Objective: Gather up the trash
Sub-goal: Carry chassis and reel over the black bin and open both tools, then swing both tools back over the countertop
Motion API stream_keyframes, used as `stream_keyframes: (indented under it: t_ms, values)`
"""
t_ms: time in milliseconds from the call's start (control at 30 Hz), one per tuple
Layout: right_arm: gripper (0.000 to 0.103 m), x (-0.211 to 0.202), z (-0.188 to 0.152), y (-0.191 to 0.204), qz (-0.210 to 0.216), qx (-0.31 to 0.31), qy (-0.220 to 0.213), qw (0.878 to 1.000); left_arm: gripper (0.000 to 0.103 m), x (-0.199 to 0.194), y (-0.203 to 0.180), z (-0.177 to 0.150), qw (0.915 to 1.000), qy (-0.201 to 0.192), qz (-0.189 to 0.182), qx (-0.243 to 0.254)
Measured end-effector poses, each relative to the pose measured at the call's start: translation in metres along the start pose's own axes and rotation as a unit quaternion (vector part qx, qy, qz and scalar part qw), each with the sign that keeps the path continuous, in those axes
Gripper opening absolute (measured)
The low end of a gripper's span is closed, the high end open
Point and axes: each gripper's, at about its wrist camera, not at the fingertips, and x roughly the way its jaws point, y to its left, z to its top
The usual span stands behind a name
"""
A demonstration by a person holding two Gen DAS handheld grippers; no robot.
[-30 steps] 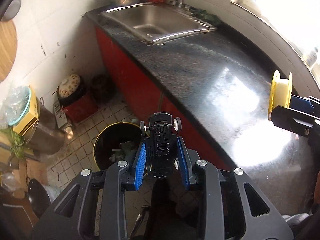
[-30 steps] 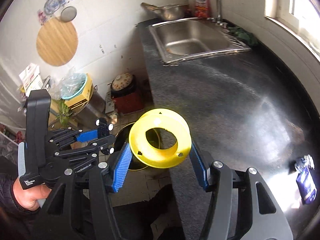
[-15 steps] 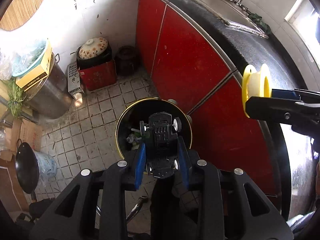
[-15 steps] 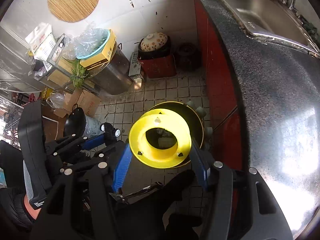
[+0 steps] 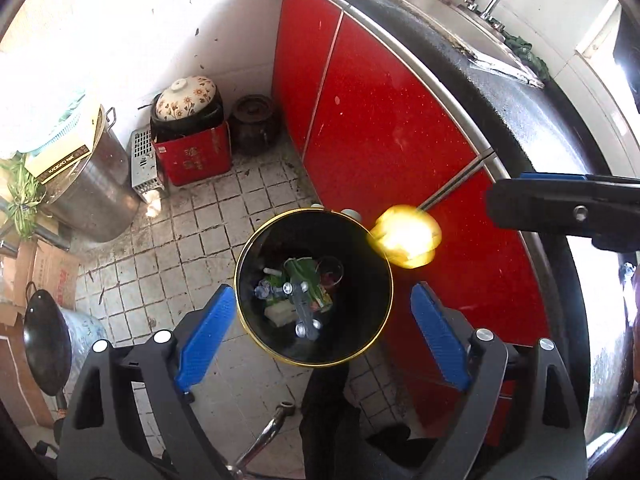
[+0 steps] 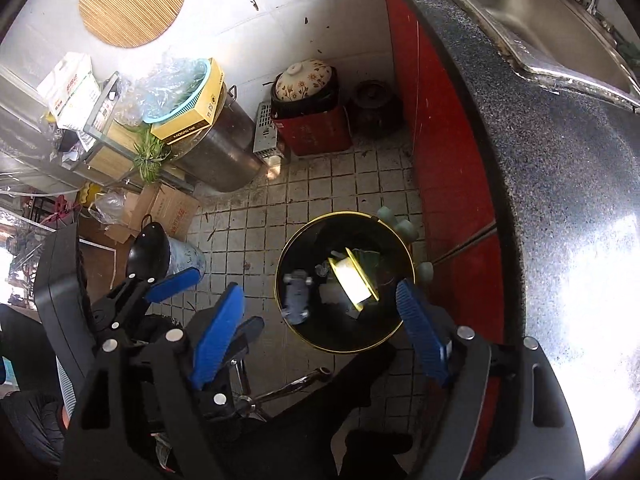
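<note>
- Left wrist view looks steeply down into the black bin (image 5: pixel 360 344) on the tiled floor (image 5: pixel 192 248), beside the red cabinet doors (image 5: pixel 384 128); both grippers are held above its mouth so that what they let go lands inside
- the left gripper (image 5: pixel 324 334) is spreading its jaws with nothing between the blue pads; the toy car (image 5: pixel 302 308) is clear of them, low in the bin among wrappers
- the yellow spool (image 5: pixel 406 238) is a bright blur at the bin's rim in this view, probably in mid-fall; the right wrist view shows it (image 6: pixel 352 278) over the bin's inside, beside the car (image 6: pixel 296 294)
- the right gripper (image 6: pixel 320 320) is likewise opening and empty
- the dark desk (image 6: pixel 560 200) above the doors shows no more trash in these views
</note>
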Motion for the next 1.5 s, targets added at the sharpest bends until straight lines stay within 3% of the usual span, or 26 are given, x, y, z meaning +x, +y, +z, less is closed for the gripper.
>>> stream_keyframes:
  t_ms: [300, 400, 500, 567, 667, 867, 1033, 1133, 1267, 1400, 1500]
  values:
    - [0.078, -0.058, -0.030, -0.032, -0.006, 0.029, -0.040, 0.999, 0.087, -0.017, -0.024, 0.011, 0.9995, -0.012, -0.003, 0.029]
    - [0.080, -0.095, -0.054, -0.054, -0.020, 0.053, -0.076, 0.996, 0.087, -0.030, -0.058, 0.019, 0.9964, -0.031, -0.019, 0.076]
    - [0.081, -0.139, -0.089, -0.085, -0.050, 0.092, -0.118, 0.987, 0.087, -0.040, -0.112, 0.025, 0.9880, -0.042, -0.049, 0.140]
    - [0.081, -0.168, -0.119, -0.109, -0.080, 0.125, -0.141, 0.979, 0.088, -0.047, -0.159, 0.027, 0.9775, -0.048, -0.072, 0.193]
    - [0.082, -0.209, -0.169, -0.141, -0.121, 0.175, -0.171, 0.962, 0.089, -0.056, -0.234, 0.020, 0.9553, -0.051, -0.115, 0.268]
    - [0.082, -0.283, -0.281, -0.190, -0.197, 0.275, -0.220, 0.915, 0.089, -0.075, -0.377, -0.027, 0.8964, -0.036, -0.200, 0.394]
    - [0.084, -0.320, -0.372, -0.210, -0.240, 0.353, -0.236, 0.873, 0.089, -0.087, -0.455, -0.081, 0.8507, -0.019, -0.235, 0.470]
    - [0.085, -0.329, -0.415, -0.218, -0.250, 0.385, -0.239, 0.856, 0.089, -0.091, -0.485, -0.106, 0.8288, -0.014, -0.243, 0.504]
    - [0.085, -0.331, -0.446, -0.227, -0.248, 0.405, -0.238, 0.847, 0.090, -0.089, -0.505, -0.118, 0.8151, -0.010, -0.239, 0.528]
    - [0.085, -0.330, -0.452, -0.236, -0.251, 0.398, -0.231, 0.852, 0.090, -0.073, -0.518, -0.112, 0.8177, -0.005, -0.224, 0.530]
    - [0.085, -0.327, -0.446, -0.245, -0.250, 0.382, -0.220, 0.862, 0.090, -0.055, -0.526, -0.103, 0.8226, 0.005, -0.212, 0.527]
